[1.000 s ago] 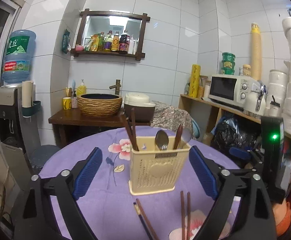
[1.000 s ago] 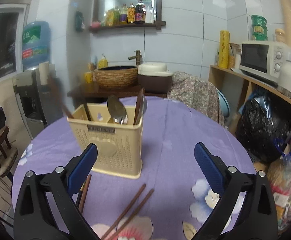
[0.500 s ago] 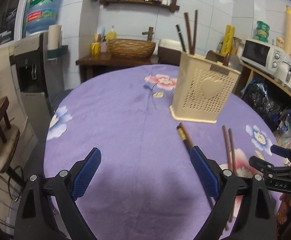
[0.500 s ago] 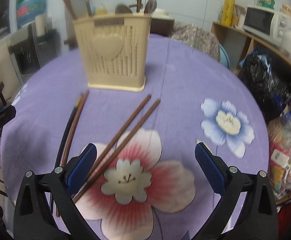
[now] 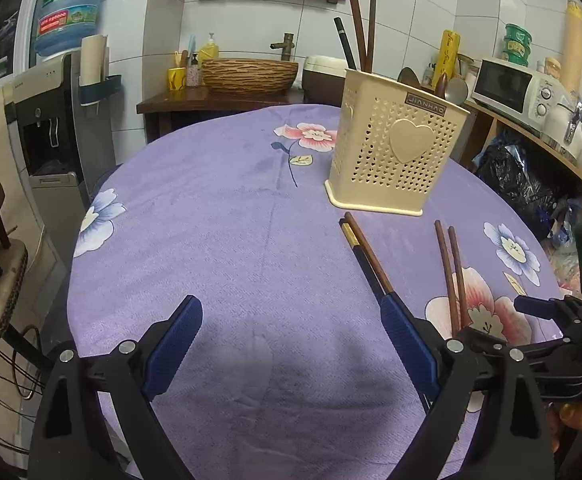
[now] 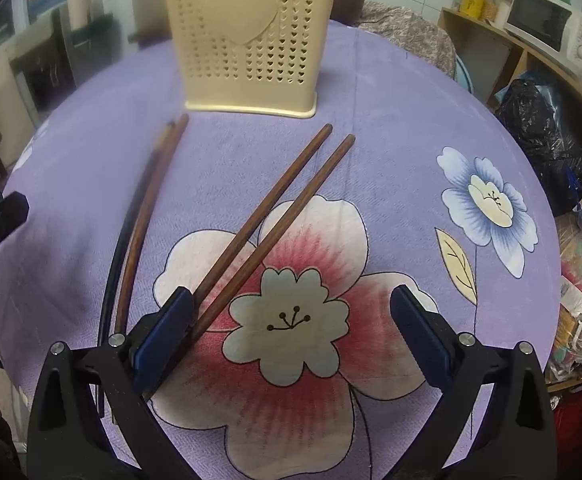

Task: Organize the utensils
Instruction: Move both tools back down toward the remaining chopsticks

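Jaws spread wide and empty, the right gripper (image 6: 291, 320) hovers low over a brown chopstick pair (image 6: 275, 216) slanting toward one o'clock, which it would do best to straddle and pinch together, while the left gripper (image 5: 291, 340) waits equally wide and the cream utensil holder (image 6: 247, 36) stands at twelve o'clock

Holder (image 6: 247, 36) behind; chopstick pairs (image 6: 275, 208) before it on tablecloth (image 6: 391, 128).

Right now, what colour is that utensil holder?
Cream holder with heart-shaped holes; clearest in the right wrist view.
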### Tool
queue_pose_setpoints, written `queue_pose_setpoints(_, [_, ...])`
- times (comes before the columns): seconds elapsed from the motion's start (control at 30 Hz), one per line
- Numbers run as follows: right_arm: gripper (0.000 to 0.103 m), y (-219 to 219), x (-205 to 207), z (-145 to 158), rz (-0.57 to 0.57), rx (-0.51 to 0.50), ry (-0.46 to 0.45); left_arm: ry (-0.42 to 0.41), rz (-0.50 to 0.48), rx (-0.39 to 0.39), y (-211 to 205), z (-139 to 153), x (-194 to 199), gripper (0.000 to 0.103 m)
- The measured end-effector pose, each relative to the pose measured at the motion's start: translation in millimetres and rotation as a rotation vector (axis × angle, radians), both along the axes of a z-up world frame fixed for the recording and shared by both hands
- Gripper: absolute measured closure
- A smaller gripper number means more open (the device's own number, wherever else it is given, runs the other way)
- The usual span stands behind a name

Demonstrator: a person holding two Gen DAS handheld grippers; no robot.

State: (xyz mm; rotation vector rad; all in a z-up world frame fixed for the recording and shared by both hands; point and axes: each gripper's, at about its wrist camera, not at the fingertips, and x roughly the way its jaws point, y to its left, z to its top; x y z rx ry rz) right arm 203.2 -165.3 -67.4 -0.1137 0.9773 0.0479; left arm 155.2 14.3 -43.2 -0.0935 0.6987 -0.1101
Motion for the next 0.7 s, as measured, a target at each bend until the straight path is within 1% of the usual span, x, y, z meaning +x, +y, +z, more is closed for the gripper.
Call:
queue_pose_setpoints(0.13, [0.006,-5,1,2,0.021,-0.031,0.03,0.008,-0.002,-0.003,-2,-1,0,0.013])
queue_pose_setpoints(0.17, [0.006,-9,1,4,0.017,-0.055,0.04,0.009,-0.005,-0.006,-2,-1,0,0.013])
queue_pose_setpoints(0.2, [0.006,-17,-1,6,-0.013,-0.127,0.039,0.011,-0.007,-0.007,-2,-1,0,0.013])
queue_pose_setpoints(0.23, [0.006,-26,-2,8,-0.026,-0.151,0.041,0.011,-0.008,-0.005,-3,-1,0,0.013])
queue_pose_setpoints(0.27, [0.006,-34,-4,11,-0.032,-0.129,0.038,0.011,-0.01,-0.001,-3,-1,0,0.013])
queue_pose_setpoints(0.33, [0.006,-45,-8,18,-0.039,-0.044,0.018,0.018,-0.017,0.004,-6,-1,1,0.013])
queue_pose_setpoints(0.37, [0.006,-46,-10,19,-0.039,-0.019,0.012,0.024,-0.02,0.003,-7,-2,3,0.013])
queue_pose_setpoints(0.47, [0.006,-37,-12,17,-0.025,-0.016,-0.004,0.039,-0.041,0.005,-17,-4,6,0.013])
queue_pose_setpoints(0.57, [0.006,-29,-7,9,-0.018,0.005,0.004,0.049,-0.068,0.038,-28,-7,5,0.014])
queue_pose_setpoints(0.7, [0.006,-20,-3,1,-0.017,0.002,0.024,0.084,-0.097,0.053,-40,-15,7,0.015])
